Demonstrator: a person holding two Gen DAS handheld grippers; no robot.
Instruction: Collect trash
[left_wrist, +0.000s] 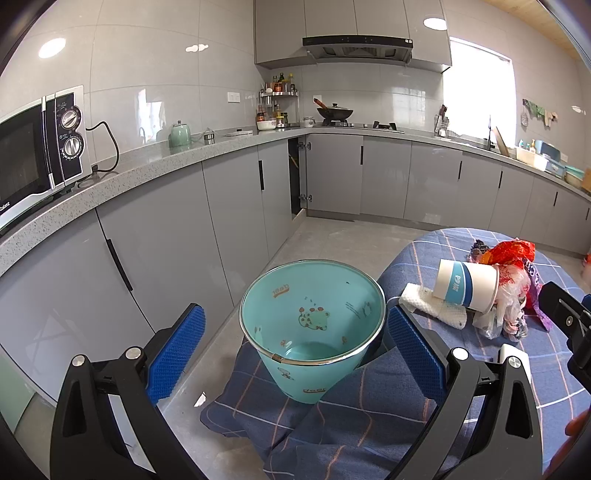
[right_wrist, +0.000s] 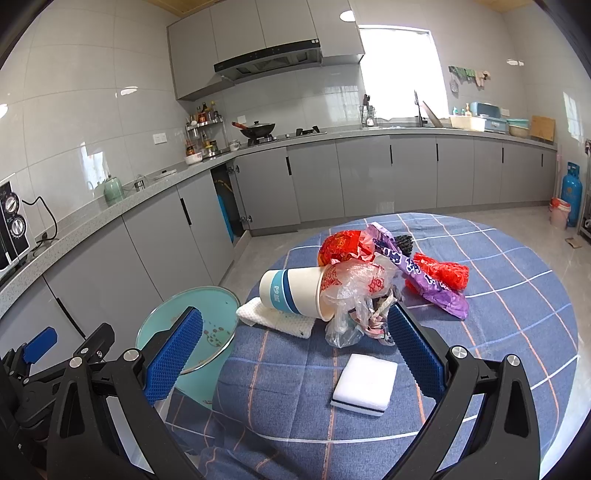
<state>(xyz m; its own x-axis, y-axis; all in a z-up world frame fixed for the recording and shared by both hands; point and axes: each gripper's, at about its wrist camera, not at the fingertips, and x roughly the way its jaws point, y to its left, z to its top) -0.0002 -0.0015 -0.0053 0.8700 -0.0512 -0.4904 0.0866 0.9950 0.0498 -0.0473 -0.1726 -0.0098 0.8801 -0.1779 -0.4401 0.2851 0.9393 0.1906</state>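
- The left gripper (left_wrist: 295, 347) has its blue-padded fingers (left_wrist: 177, 343) spread wide, empty, on either side of a teal plastic trash bin with a metal rim (left_wrist: 312, 325).
- The right gripper (right_wrist: 295, 347) is also spread open and empty, above the near part of the blue checked bench (right_wrist: 517, 295).
- Between its fingers lies a white rectangular sponge (right_wrist: 365, 384).
- Farther off lies a tipped white-and-blue paper cup (right_wrist: 295, 291) on a white folded cloth (right_wrist: 277, 317), touching crumpled clear plastic (right_wrist: 354, 306).
- Behind are a red wrapper (right_wrist: 340, 243) and a purple snack bag (right_wrist: 428, 277).
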